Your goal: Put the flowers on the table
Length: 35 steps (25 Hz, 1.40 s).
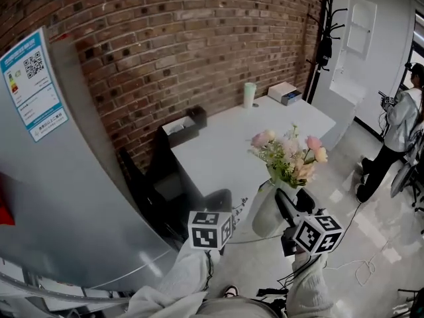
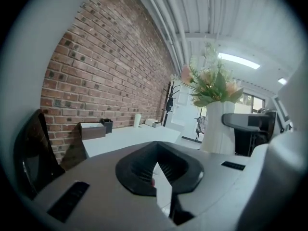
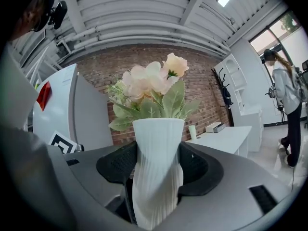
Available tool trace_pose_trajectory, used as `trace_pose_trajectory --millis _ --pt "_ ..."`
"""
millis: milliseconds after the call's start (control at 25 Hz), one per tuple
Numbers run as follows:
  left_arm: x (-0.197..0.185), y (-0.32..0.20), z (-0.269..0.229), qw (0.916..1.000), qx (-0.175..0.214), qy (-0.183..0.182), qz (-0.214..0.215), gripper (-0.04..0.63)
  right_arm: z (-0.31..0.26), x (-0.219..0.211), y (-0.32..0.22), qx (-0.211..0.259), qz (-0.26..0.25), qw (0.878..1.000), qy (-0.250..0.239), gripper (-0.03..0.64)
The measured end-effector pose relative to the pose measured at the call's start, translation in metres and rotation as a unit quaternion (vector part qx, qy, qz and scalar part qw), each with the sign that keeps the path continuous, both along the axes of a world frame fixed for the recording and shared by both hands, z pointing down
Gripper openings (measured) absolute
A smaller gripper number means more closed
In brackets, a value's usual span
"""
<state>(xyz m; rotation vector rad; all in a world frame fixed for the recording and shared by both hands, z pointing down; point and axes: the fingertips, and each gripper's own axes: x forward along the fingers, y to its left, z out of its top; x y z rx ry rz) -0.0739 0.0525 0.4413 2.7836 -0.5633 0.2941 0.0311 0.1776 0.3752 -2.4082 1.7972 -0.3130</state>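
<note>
white ribbed vase (image 3: 159,143) of pink flowers (image 3: 149,83) is clamped in the right tongs (image 3: 156,177); left tongs (image 2: 156,177) pressed together.

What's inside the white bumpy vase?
Pale pink and peach flowers with green leaves stick out of the top of the white ribbed vase. Their lower stems, and any water, are hidden by its wall.

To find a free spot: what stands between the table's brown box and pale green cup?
A small black container, next to the box; beyond it the head view shows bare tabletop.
</note>
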Motion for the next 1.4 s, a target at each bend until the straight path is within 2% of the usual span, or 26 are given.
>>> trace_pose_trajectory --millis 480,760,1120,1400 --pt "0.072 -0.022 0.023 0.9996 -0.012 -0.019 -0.014 0.005 0.023 0.068 -0.022 -0.013 -0.023 1.0 -0.01 0.25" --pt "0.114 -0.051 0.034 0.9996 -0.022 -0.015 -0.006 0.005 0.036 0.104 -0.052 -0.024 -0.024 0.999 -0.013 0.25" --pt "0.192 -0.11 0.017 0.9999 -0.009 -0.001 0.006 0.005 0.022 0.166 -0.117 -0.021 -0.028 0.999 0.007 0.25" --pt "0.233 -0.173 -0.001 0.9999 0.0 0.011 -0.01 0.005 0.009 0.213 -0.175 -0.016 -0.038 0.999 0.016 0.25"
